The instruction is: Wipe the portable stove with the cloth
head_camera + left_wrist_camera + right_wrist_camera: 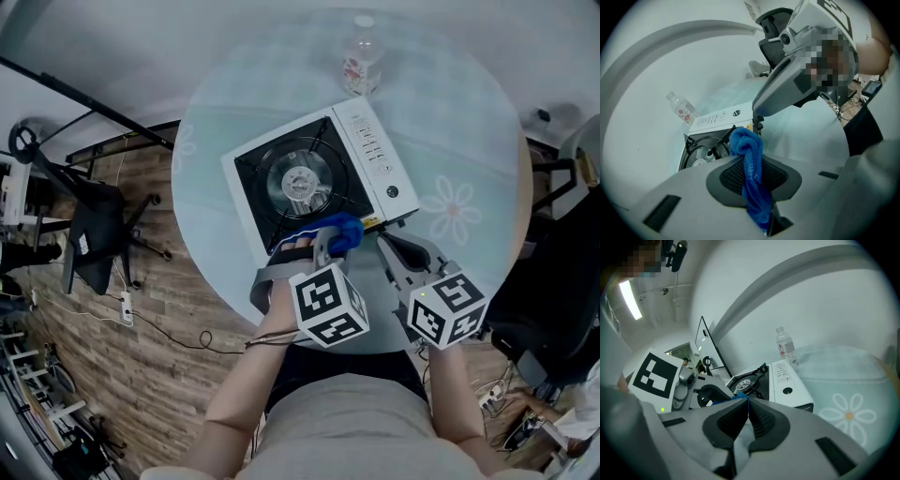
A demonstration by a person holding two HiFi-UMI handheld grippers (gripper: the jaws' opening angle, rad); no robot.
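Note:
The white portable stove (375,155) with its black burner well sits on the round glass table (469,103). My left gripper (328,240) is shut on a bunched blue cloth (343,231), which rests at the stove's near edge. In the left gripper view the cloth (749,157) hangs pinched between the pads, with the stove (717,122) just beyond. My right gripper (383,243) hovers beside the stove's near right corner, shut with nothing in it. In the right gripper view its pads (759,420) meet at the tip, and the stove (787,385) lies ahead.
A clear plastic water bottle (361,66) stands on the table behind the stove, also seen as the bottle (786,351) in the right gripper view. A black stand (94,225) sits on the wooden floor to the left. Flower prints (450,208) mark the tabletop.

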